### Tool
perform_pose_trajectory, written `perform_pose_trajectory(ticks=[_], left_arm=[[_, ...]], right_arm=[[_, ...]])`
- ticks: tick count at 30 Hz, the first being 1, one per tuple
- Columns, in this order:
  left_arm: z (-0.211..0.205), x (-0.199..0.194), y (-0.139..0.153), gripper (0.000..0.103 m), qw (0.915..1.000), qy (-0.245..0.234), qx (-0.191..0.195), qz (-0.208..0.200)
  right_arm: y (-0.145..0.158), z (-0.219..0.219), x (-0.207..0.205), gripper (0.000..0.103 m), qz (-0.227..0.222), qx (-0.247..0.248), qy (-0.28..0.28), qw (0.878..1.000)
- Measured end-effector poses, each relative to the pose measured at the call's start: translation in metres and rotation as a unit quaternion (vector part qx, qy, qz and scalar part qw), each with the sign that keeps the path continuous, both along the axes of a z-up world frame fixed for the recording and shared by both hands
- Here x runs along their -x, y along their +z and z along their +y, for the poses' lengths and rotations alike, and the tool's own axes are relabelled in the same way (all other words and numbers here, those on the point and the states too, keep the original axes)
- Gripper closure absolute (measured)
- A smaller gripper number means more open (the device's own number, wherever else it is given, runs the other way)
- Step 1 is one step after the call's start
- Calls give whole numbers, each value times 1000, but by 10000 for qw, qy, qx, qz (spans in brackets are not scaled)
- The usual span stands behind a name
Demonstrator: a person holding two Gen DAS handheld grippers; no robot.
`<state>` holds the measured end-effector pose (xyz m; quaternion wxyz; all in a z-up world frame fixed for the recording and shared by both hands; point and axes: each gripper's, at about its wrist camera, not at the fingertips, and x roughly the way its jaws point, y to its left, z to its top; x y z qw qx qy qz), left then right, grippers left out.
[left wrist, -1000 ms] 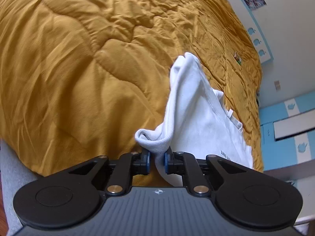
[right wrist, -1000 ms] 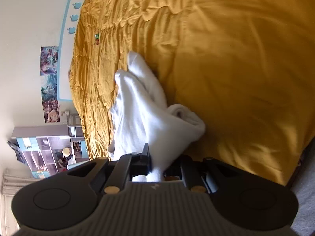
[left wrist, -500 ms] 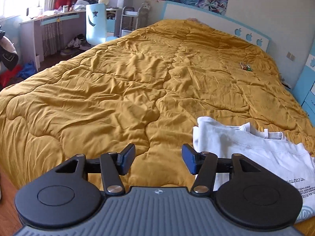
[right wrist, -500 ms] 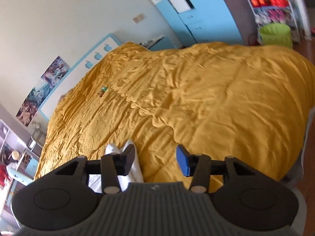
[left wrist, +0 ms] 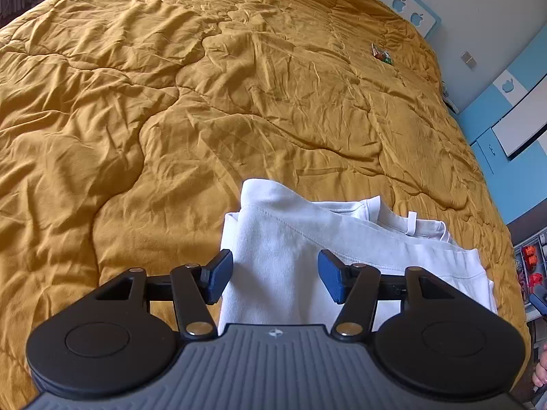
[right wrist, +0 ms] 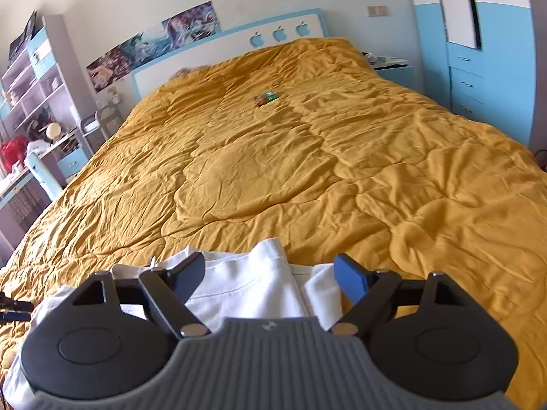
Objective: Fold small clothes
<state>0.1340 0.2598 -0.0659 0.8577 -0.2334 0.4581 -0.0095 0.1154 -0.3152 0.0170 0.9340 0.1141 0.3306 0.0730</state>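
A white garment (left wrist: 301,239) lies partly folded on the mustard quilt (left wrist: 171,102) near the bed's front edge, its sleeve folded over the body. My left gripper (left wrist: 275,275) hangs above its left part; the jaws are opening and nothing is pinched between them. In the right wrist view the same white garment (right wrist: 253,283) lies under my right gripper (right wrist: 273,273), whose jaws are opening wide, free of the cloth. Much of the garment is hidden behind both gripper bodies.
A small green and orange packet (right wrist: 266,98) lies far up the quilt (right wrist: 342,171). A blue and white headboard (right wrist: 239,41), shelves and a desk (right wrist: 30,102) at the left, and a blue wardrobe (right wrist: 478,51) at the right surround the bed.
Both grippers let go of the white garment and opened. Both rolled back upright and drew back; the garment now lies on the quilt with its sleeve folded over.
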Motion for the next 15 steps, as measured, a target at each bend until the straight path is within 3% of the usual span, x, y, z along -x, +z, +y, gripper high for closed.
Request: perform_pose_trajectory(ticks=[5,9,12,13,14,15], left_arm=[[10,-25,-16,35,9994,10,287,195],[12,-39,-26,36,9988,-191,443,93],[11,-47,-32,49,9988,-253,410,70],[13,-47,-34,58,9988,-161,449,76],[16,-46,-35,70,9985,-1,530,99],[18,-46,-35,78,9981,99,600,84]], right_arm=[[-33,21,-65,21,465,292,434,9975],[-62,34,-111,21,785,658,584,9930],[-85,41,-132,25,989,925,812,9875],[-94,42,-137,29,1024,954,929,9858],[-98,41,-139,47,1022,944,970,9855],[-101,38,-140,75,968,850,977,9868]])
